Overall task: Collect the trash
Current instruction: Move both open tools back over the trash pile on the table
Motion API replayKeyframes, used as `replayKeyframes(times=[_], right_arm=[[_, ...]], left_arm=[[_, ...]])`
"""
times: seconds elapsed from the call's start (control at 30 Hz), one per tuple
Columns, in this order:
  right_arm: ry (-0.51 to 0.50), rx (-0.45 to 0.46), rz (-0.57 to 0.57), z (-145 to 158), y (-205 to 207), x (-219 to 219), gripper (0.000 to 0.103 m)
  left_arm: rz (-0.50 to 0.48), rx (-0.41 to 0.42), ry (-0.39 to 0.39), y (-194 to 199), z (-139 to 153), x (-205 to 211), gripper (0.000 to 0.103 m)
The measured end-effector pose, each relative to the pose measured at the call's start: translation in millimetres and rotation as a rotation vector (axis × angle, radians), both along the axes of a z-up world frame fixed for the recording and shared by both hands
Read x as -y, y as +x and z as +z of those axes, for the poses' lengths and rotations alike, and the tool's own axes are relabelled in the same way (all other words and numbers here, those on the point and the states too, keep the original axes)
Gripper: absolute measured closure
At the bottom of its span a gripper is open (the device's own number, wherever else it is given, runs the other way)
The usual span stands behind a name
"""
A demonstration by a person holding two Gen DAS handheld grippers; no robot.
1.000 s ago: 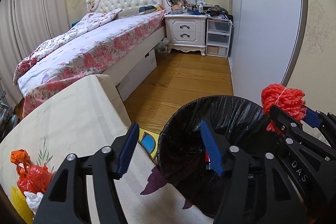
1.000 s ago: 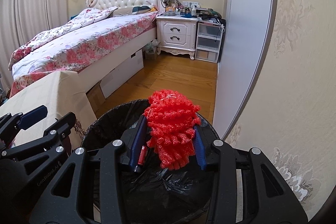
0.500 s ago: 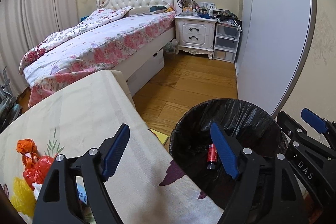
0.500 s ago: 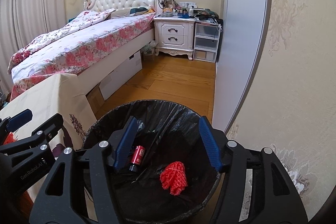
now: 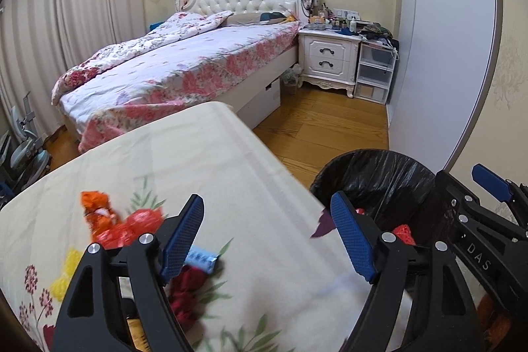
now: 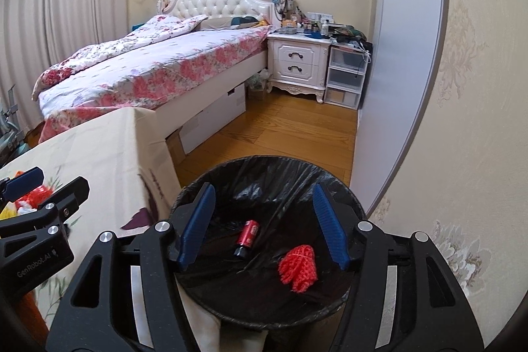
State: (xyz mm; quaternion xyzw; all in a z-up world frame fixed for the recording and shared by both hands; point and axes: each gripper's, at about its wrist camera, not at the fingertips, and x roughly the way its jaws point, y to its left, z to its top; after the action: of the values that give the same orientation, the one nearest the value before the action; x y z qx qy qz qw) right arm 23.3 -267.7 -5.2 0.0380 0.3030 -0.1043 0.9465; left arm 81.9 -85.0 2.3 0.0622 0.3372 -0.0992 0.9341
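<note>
Over the trash bin (image 6: 264, 302) at the right of the table, my right gripper (image 6: 264, 226) hangs with its blue pads spread wide and nothing between them. A second ago those pads were pinching the red mesh bundle (image 6: 298, 268) above the rim; now it lies on the black liner at the bottom, just right of a small red can (image 6: 247, 236). That piece counts as delivered, I judge. My left gripper (image 5: 269, 240) has swung left, off the bin and over the cloth-covered table (image 5: 211, 160), jaws also spread and empty. Below and to the left of it sits the remaining litter: a crumpled orange and red wrapper pile (image 5: 118, 223), something yellow (image 5: 66, 272), a dark red scrap (image 5: 188, 289) and a light blue packet (image 5: 201, 259) just beside the near pad. Those are still to collect, so the job looks only partly done.
</note>
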Motion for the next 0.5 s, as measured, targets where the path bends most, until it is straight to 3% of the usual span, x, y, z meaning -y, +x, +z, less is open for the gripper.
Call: replayKeyframes(times=[0.5], right_arm=[[0.001, -0.003, 0.189, 5.9, -17.9, -73.8, 0.043]], left_arm=[[0.201, -0.01, 0.027, -43.1, 2.1, -106.6, 0.026]])
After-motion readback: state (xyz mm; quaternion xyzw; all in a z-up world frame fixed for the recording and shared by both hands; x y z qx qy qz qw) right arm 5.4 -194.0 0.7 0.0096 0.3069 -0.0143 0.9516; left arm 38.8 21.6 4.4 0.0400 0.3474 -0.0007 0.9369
